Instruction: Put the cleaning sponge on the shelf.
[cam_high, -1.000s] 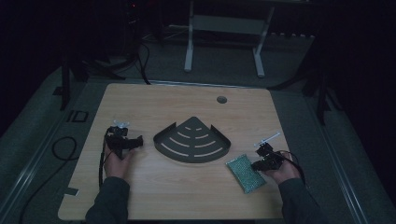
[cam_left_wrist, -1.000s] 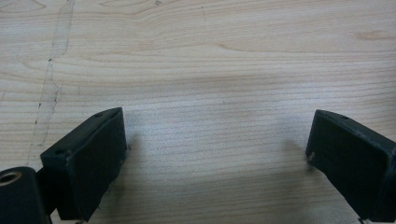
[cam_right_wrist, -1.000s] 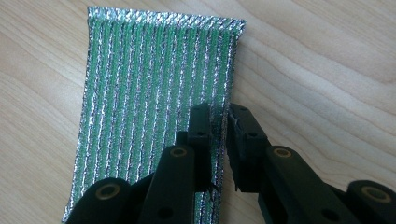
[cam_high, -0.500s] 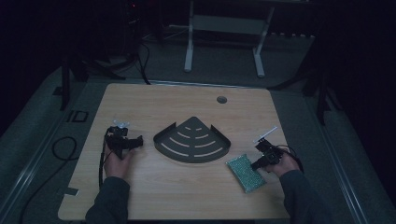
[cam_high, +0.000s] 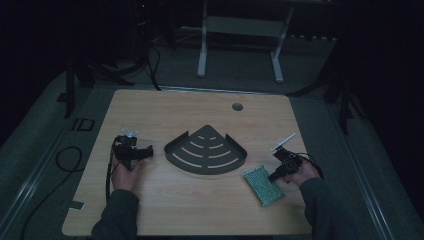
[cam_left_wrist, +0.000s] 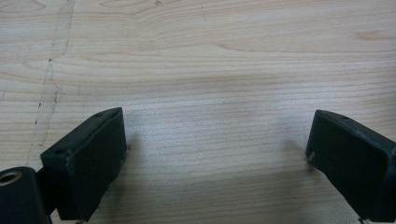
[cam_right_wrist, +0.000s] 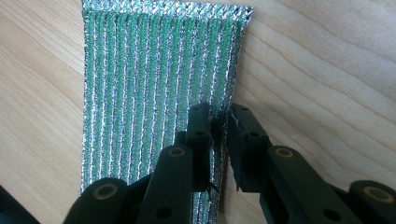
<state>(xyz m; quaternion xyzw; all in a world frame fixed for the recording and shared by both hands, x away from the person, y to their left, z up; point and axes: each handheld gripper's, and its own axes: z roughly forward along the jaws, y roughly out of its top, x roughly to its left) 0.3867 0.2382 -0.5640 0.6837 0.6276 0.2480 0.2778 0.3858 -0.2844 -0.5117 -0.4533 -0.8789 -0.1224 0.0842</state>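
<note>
- Right gripper (cam_right_wrist: 218, 128): jaws nearly closed, pinching the right long edge of the green scouring pad (cam_right_wrist: 154, 84); pad flat on the table (cam_high: 200, 200), long axis running away from the fingers.
- Left gripper (cam_left_wrist: 217, 154): wide open, empty.
- Corner shelf (cam_high: 207, 150): between both, beyond the pad.

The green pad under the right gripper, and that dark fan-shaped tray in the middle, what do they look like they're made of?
The green pad looks like a scouring sponge wrapped in knitted metallic thread: glittering silver and green ribs, with a stitched top edge. The tray looks like dark, matte-coated metal or hard plastic, judging by its thin raised rim and cut curved slots; which one I cannot tell.
</note>
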